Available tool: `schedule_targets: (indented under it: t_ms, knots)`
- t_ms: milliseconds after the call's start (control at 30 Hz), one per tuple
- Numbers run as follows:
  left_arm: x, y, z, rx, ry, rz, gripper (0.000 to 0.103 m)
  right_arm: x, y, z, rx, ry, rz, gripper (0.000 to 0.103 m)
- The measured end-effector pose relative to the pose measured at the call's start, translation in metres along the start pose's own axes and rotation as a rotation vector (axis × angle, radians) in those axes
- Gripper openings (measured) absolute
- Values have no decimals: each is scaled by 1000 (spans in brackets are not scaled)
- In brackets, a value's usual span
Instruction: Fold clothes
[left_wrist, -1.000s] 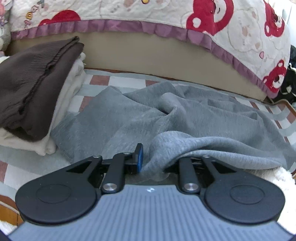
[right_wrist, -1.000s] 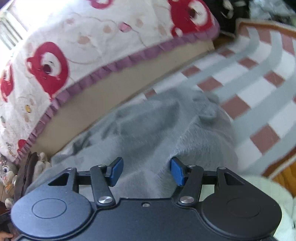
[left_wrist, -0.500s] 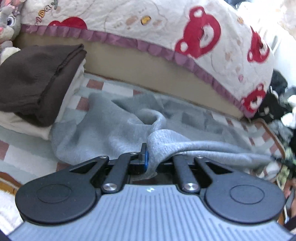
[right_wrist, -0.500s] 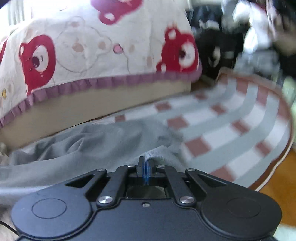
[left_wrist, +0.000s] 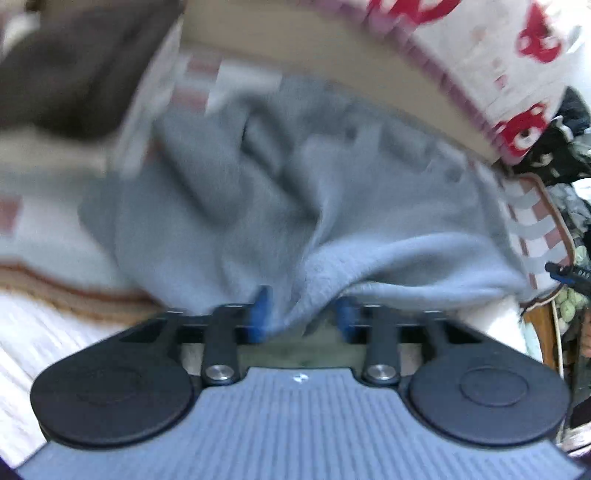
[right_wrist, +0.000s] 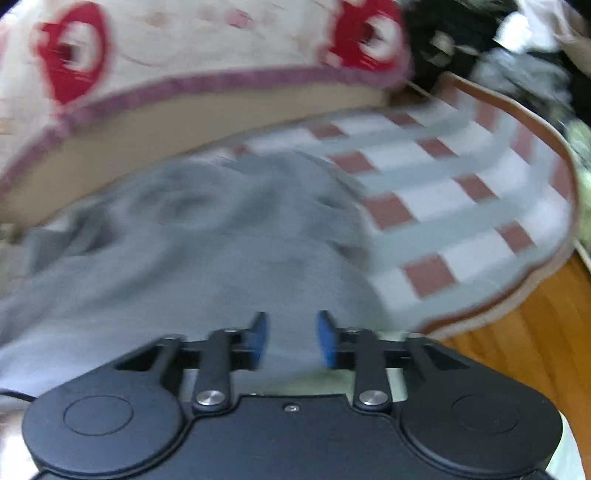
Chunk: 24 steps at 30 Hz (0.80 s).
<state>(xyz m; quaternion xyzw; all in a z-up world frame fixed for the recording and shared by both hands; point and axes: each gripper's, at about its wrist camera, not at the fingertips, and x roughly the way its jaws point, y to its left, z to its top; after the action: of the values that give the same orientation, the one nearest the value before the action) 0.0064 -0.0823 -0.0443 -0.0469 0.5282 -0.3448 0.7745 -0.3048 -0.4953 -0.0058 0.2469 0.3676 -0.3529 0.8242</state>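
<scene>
No writing can be read: the small white mark on the left gripper's (left_wrist: 303, 314) grey ribbed body is too small to make out, and the scene is smeared by motion blur.

The left gripper tilts down over the grey garment (left_wrist: 295, 192), which lies rumpled on a checked rug (left_wrist: 532, 225) in front of a bed with a bear-print cover (left_wrist: 509, 51). Its jaws are opening, a fold of the grey cloth sagging between the blue pads (left_wrist: 260, 314) (whether the cloth touches either pad is lost in the blur). At ten o'clock sits a stack of folded clothes (left_wrist: 74, 74), dark brown on top.

The right gripper (right_wrist: 291, 339) also points down at the garment's near edge, toward six o'clock. Its jaws are opening too, blue pads apart, the cloth lying beyond them rather than pinched. Red-and-white rug checks run toward two o'clock, wooden floor (right_wrist: 535, 343) at four.
</scene>
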Motion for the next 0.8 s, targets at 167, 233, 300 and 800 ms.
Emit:
schedule_targets:
  t_ms: [167, 233, 300, 800]
  knots:
    - [-44, 5, 20, 5, -126, -142, 67, -27, 62, 24, -148, -75, 214, 60]
    - [-39, 10, 30, 15, -145, -79, 68, -18, 92, 31, -210, -73, 254, 60]
    - [-21, 15, 43, 22, -161, -1, 68, -1, 122, 39, -270, -54, 287, 60]
    - [211, 35, 168, 42, -46, 82, 69, 164, 115, 182, -227, 87, 214, 68]
